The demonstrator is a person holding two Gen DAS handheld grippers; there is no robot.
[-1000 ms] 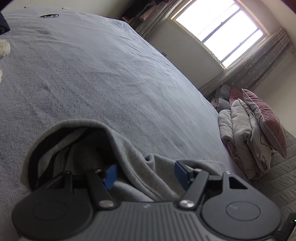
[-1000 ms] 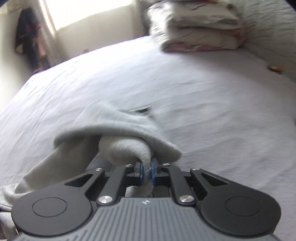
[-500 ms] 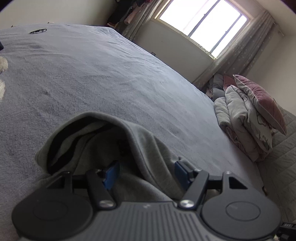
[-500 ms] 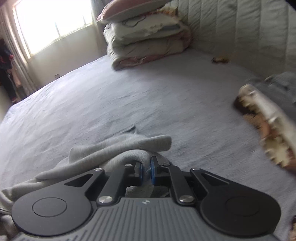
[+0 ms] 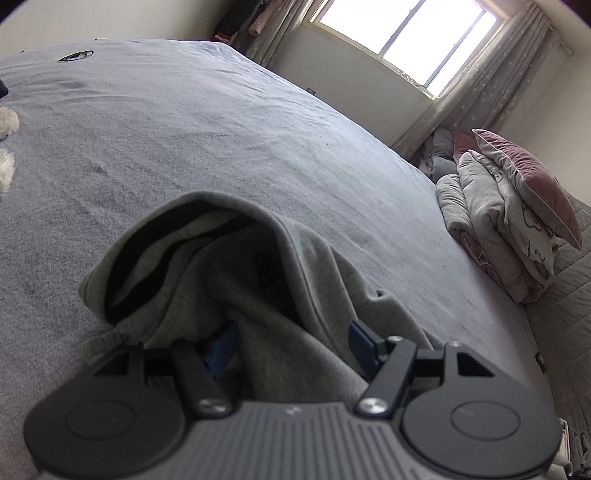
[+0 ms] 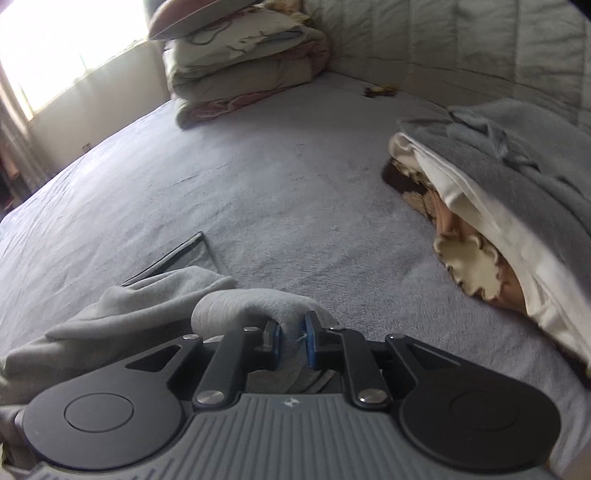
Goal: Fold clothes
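A grey sweatshirt (image 5: 325, 266) with a black-lined neck opening lies bunched on the grey bed (image 5: 221, 129). My left gripper (image 5: 291, 343) is open. A thick fold of the sweatshirt runs between its blue pads (image 5: 221, 347), which stand wide apart. In the right wrist view another part of the same grey sweatshirt (image 6: 147, 306) trails off to the left. A rolled fold (image 6: 251, 302) curls over my right gripper (image 6: 293, 341). Its jaws are opening, with the cloth still filling the narrow gap from pad to pad.
Folded quilts topped by a pink pillow (image 5: 509, 229) (image 6: 240, 62) sit at the head of the bed under the window (image 5: 406, 33). A pile of clothes (image 6: 498, 177) lies at the right by the padded headboard (image 6: 461, 44). White fluffy bits (image 5: 7, 122) lie at the left edge.
My right gripper has swung across the bed with the grey fold, bringing the clothes pile into view, and the gap between its pads has widened. The left view has rolled slightly; its jaws are unchanged.
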